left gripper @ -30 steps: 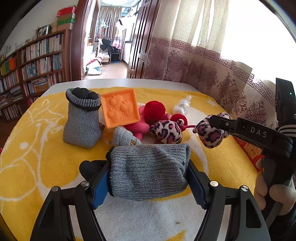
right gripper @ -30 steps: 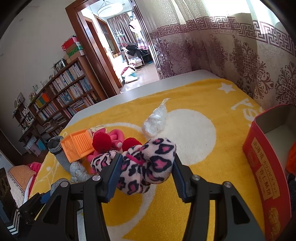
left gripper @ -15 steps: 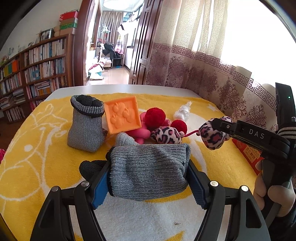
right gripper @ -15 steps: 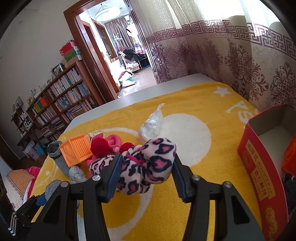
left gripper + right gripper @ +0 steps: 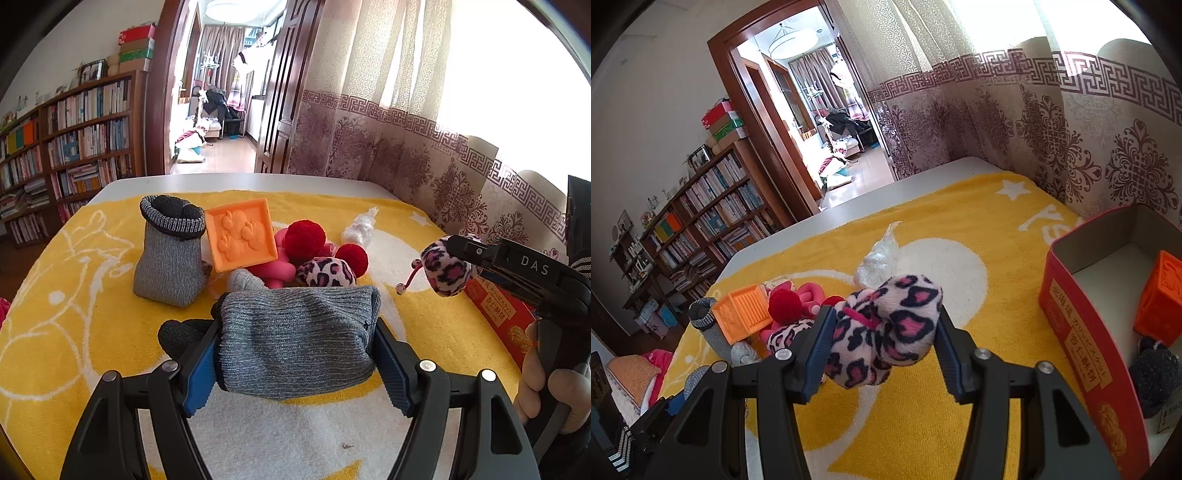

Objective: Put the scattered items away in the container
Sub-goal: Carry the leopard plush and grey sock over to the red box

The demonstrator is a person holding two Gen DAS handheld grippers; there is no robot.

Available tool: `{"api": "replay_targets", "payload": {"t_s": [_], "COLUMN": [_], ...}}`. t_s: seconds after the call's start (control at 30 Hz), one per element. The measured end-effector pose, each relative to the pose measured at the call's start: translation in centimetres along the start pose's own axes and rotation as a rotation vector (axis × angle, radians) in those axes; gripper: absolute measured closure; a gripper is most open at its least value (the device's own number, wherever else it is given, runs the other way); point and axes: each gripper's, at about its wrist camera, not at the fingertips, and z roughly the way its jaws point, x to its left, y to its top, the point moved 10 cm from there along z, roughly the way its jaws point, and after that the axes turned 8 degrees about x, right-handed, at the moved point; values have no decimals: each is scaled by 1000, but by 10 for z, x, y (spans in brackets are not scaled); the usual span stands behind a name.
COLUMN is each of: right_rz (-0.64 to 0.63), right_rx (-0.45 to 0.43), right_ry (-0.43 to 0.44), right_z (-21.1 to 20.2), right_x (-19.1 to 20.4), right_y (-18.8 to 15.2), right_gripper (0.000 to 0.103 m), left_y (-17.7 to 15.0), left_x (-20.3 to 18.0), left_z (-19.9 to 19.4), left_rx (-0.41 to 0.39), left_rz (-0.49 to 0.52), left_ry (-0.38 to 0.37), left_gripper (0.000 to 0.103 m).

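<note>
Relation: red cardboard box (image 5: 1082,332) lies right of right gripper (image 5: 882,343) | right: clamps pink leopard-print plush toy (image 5: 886,332) (nearer hand) | left gripper (image 5: 295,354): clamps grey knitted glove (image 5: 295,339), long axis crosswise, clear of yellow towel (image 5: 92,295).

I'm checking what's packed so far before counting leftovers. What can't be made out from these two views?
- Red box, right wrist view: the frame edge cuts off its near end, so the full contents are unknown.
- Dark knitted item inside the box: cropped, kind unclear.
- Pink toy, left wrist view: mostly hidden by the orange tile and red pompom.
- Crumpled clear bag: too small to tell its contents.
</note>
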Motion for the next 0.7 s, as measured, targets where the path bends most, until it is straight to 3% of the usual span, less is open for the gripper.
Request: {"api": "replay_targets", "payload": {"t_s": [0.4, 0.7], "right_rz": [87, 125], "right_rx": [-105, -105], "right_ry": [-141, -224], "right_z": [-72, -81], "right_x": [-85, -138], "right_y": [35, 64], "right_gripper": [47, 47], "left_y": [2, 4], "left_x": [-24, -66], "left_z": [-4, -1], "left_rx": [6, 26], "left_rz": [30, 87], "left_ry": [-33, -78], "left_gripper": [26, 26]}}
